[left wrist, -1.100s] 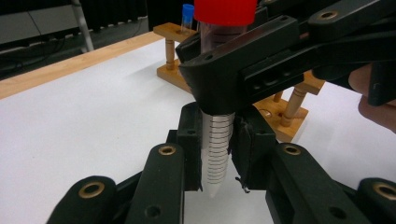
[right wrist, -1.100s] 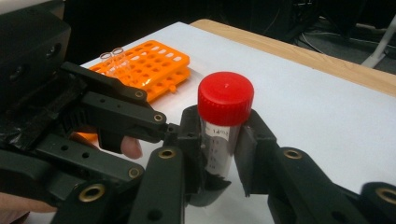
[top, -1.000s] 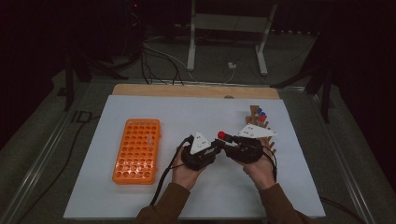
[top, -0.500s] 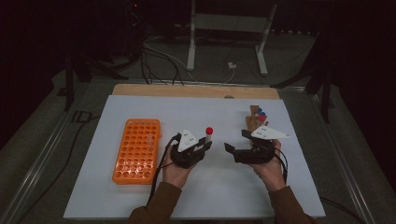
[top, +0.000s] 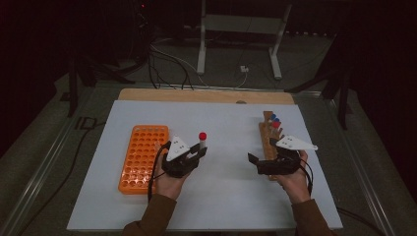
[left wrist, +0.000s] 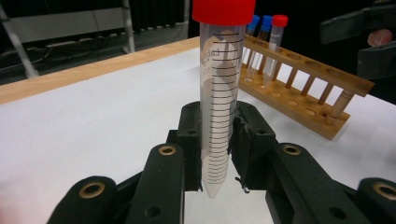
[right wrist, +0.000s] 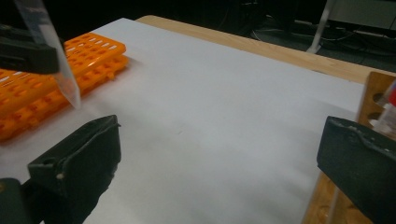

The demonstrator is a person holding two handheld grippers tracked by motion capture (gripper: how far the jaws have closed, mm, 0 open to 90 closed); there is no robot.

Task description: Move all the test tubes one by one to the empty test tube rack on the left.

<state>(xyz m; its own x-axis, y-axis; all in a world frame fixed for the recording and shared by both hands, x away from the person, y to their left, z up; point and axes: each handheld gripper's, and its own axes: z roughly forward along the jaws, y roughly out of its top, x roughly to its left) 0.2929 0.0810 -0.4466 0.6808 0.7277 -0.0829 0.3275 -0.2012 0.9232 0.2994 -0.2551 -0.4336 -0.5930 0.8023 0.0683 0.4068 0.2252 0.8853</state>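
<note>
high view, left to right: an orange plastic tube rack with rows of round holes (top: 143,158) lies flat on the white table cover (top: 221,196), at about nine o'clock from the left gripper (top: 193,156). the left gripper, carried in the person's left hand (top: 169,182), is clenched on a clear graduated plastic tube with a red screw cap (top: 201,141); the tube stands nearly upright, cap at twelve o'clock, just beside the rack's right edge and above the cover. in the left gripper view the two black jaws press on the lower part of the tube (left wrist: 219,116), its conical tip pointing to six o'clock below the pads and hanging clear of the cover. at about three o'clock from the tube, well apart from it, the right gripper (top: 258,162) sits in the person's right hand (top: 295,182), released; its jaws have just been opening and nothing lies between them, as the right gripper view confirms, with bare cover between the two wide-set jaws (right wrist: 215,154). a wooden tube rack (top: 268,142) lies just behind the right gripper, toward one o'clock, with blue-capped and red-capped tubes (top: 274,122) standing at its far end. in the left gripper view these tubes (left wrist: 266,42) stand upright in the wooden rack's end holes.
</note>
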